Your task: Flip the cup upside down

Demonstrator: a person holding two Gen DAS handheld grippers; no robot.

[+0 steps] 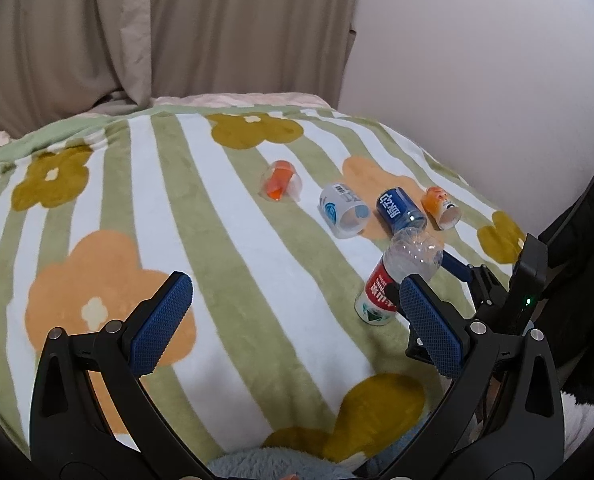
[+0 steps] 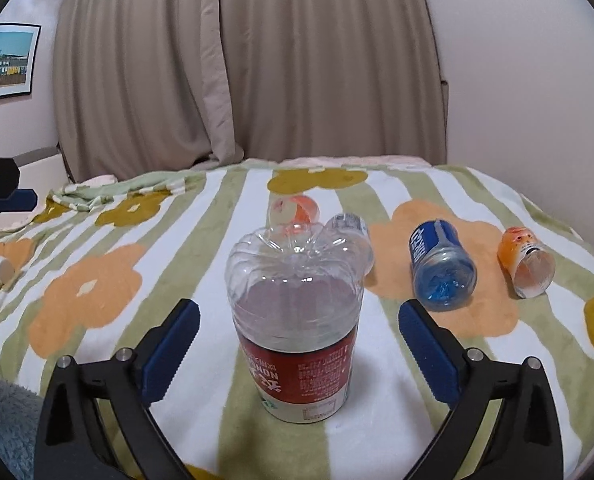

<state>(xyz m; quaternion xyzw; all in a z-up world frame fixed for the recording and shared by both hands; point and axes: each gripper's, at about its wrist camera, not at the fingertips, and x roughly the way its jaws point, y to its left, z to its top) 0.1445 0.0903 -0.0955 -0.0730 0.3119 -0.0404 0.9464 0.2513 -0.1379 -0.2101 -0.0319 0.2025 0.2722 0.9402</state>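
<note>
A clear plastic cup with a red label [image 2: 297, 332] stands upside down on the blanket, its bumpy base on top. My right gripper [image 2: 299, 336] is open, one blue pad on each side of the cup with gaps to it. In the left wrist view the same cup [image 1: 397, 276] stands at the right, with the right gripper around it. My left gripper [image 1: 293, 320] is open and empty over the blanket, left of the cup.
Several more cups lie on their sides further back: a clear one with orange inside [image 1: 280, 181], a white one [image 1: 343, 210], a blue one [image 2: 441, 264] and a small orange one [image 2: 527, 262]. The floral striped blanket [image 1: 217, 240] covers the bed. Curtains [image 2: 237, 68] and a wall are behind.
</note>
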